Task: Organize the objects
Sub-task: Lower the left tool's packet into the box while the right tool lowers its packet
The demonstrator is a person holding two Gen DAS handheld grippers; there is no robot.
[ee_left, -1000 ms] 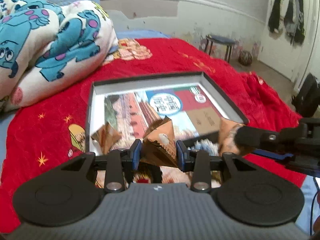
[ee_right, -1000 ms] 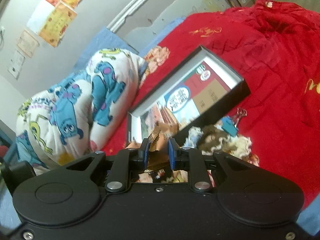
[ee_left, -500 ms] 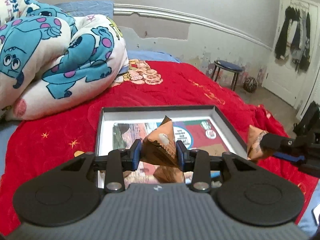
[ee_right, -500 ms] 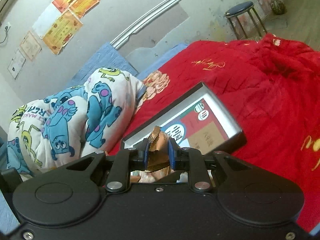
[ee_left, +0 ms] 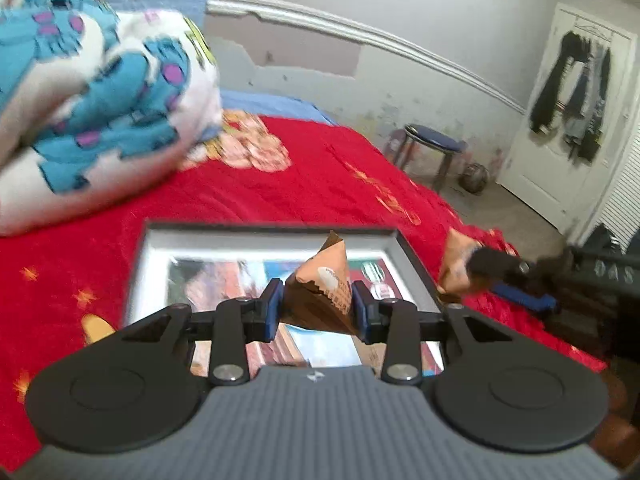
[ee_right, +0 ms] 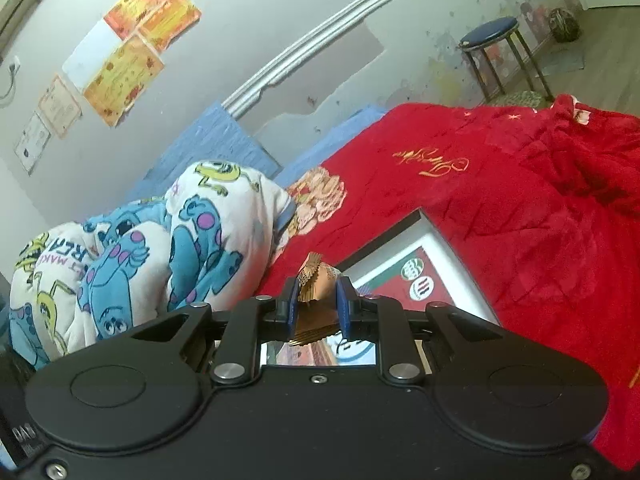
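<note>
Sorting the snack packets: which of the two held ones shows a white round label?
The pyramid packet in the left gripper shows a white round label facing the camera. The packet in the right gripper shows only crimped edge.

Two brown pyramid packets (ee_left: 320, 292), (ee_left: 454, 264); one shallow box (ee_left: 160, 240); one stool (ee_left: 434, 148); one cartoon quilt (ee_left: 92, 100).
</note>
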